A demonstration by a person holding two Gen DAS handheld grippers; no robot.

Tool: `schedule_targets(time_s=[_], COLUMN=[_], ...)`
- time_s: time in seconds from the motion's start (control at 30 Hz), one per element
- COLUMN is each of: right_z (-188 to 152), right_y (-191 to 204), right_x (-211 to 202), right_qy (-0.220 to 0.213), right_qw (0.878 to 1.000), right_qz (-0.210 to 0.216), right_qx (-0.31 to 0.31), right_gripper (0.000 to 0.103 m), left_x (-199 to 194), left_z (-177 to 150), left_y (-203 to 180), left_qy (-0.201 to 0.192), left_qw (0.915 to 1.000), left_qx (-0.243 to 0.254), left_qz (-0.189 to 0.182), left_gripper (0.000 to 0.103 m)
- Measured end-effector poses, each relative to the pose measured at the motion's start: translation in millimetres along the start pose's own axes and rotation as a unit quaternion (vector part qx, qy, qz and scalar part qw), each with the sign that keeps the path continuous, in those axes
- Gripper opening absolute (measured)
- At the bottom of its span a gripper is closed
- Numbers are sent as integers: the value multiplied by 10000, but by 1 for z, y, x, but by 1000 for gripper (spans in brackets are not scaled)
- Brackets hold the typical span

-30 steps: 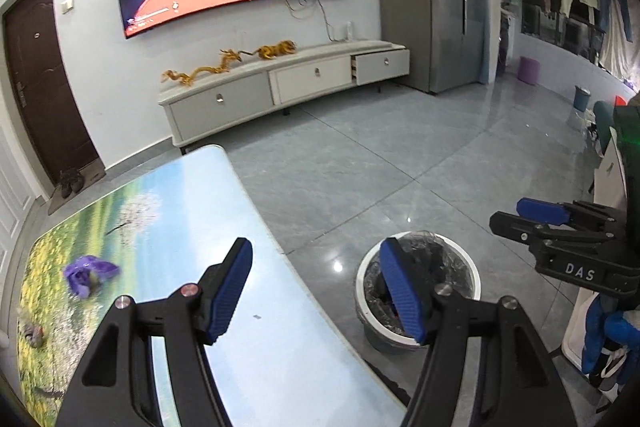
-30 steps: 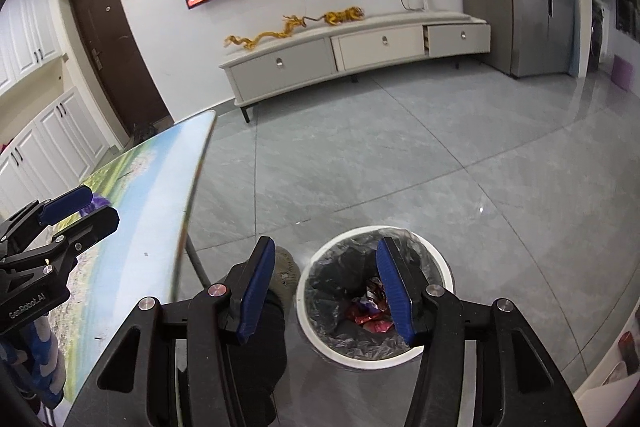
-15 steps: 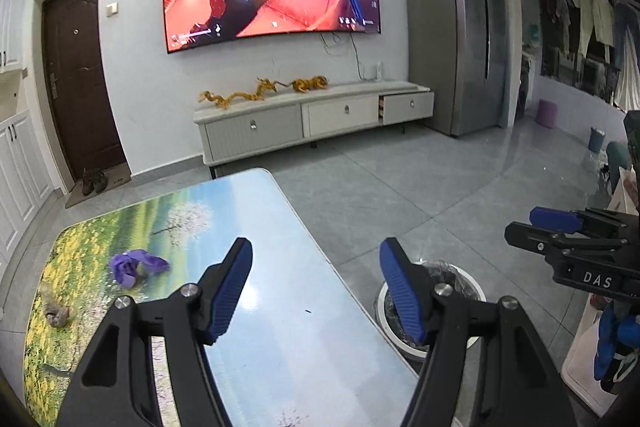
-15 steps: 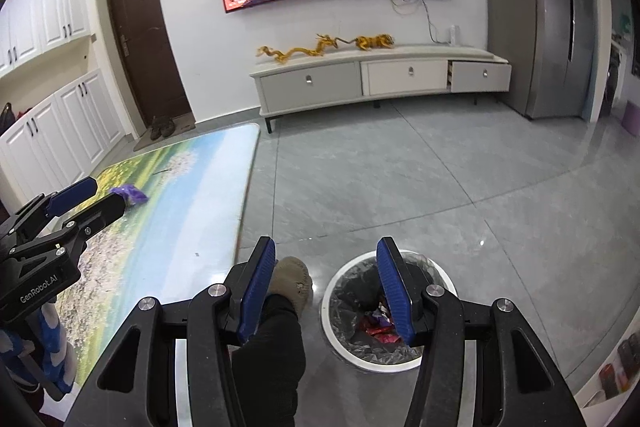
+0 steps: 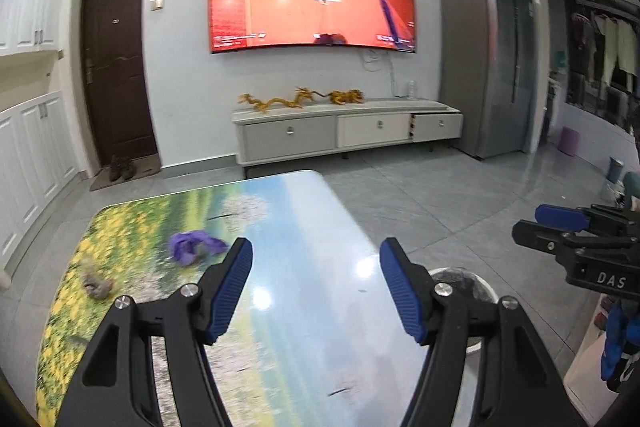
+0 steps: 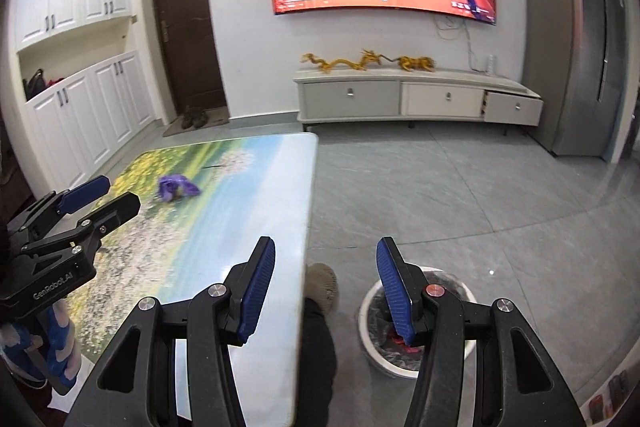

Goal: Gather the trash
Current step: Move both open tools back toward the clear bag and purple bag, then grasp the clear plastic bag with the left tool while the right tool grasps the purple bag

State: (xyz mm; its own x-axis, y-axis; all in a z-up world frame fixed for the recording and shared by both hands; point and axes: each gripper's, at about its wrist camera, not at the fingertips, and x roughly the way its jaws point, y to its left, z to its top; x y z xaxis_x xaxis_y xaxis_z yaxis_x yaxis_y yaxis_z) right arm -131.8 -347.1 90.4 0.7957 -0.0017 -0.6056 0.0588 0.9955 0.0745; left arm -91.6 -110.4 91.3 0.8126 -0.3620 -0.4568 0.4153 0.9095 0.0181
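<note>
Both tongs, left (image 5: 316,285) and right (image 6: 326,285), gape empty; next I reach for purple scrap (image 5: 195,246) near table's (image 5: 304,307) far-left corner.

Our left gripper (image 5: 316,285) and right gripper (image 6: 326,283) share one build: matte black angular frames with triangular cut-outs, silver round-headed screws at the joints, and ribbed royal-blue pads (image 5: 234,291) lining the inner faces of the fingers. White lettering marks the black bodies, "DAS" on the right one and "GenRobot.AI" on the left. Our leg wears dark trousers, ending in a tan knitted slipper (image 6: 322,281).
</note>
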Motion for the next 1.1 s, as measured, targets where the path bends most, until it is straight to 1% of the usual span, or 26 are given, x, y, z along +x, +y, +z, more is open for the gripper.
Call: schedule_targets(time_s=[0.13,0.3,0.33,0.37,0.4,0.47,0.53,0.63,0.7,0.87,0.93,0.97,1.0,1.1], right_z=[6,15,17,19,22,27,32,40,47,61,66,69,71,74], right_y=[20,45,50,54,58,68,79,97,112,152,169,177,187,213], right_x=[8,27,31,35,42,54,70,100,124,180,206,216,227,257], right_qy=[-40,-21,-8,3,22,68,129,263,371,615,714,750,796,923], right_qw=[9995,9969,9963,9957,9948,9931,9912,9877,9843,9745,9697,9678,9650,9567], right_qz=[272,681,741,800,881,1024,1160,1363,1520,1852,1986,2035,2101,2248], right_qx=[-180,-395,-433,-465,-503,-565,-621,-719,-818,-1111,-1228,-1277,-1352,-1600], right_gripper=[52,52,52,52,52,52,52,52,53,53,62,65,66,67], left_x=[-7,-8,-7,-6,-5,-3,1,14,26,61,76,83,90,108], left_z=[-7,-16,-19,-22,-25,-32,-39,-49,-55,-68,-74,-76,-76,-83], left_y=[30,75,86,97,110,137,161,200,223,266,282,287,292,310], left_qy=[27,134,169,208,249,313,398,582,744,1125,1270,1322,1363,1500], left_qw=[9991,9940,9923,9904,9880,9819,9763,9676,9615,9476,9422,9404,9390,9347], left_qx=[-226,-561,-634,-711,-800,-961,-1091,-1327,-1482,-1705,-1809,-1843,-1873,-2000], left_qz=[368,925,1050,1171,1301,1604,1827,2070,2192,2455,2517,2535,2543,2525], left_gripper=[65,65,65,68,72,77,77,77,77,77,77,77,77,77])
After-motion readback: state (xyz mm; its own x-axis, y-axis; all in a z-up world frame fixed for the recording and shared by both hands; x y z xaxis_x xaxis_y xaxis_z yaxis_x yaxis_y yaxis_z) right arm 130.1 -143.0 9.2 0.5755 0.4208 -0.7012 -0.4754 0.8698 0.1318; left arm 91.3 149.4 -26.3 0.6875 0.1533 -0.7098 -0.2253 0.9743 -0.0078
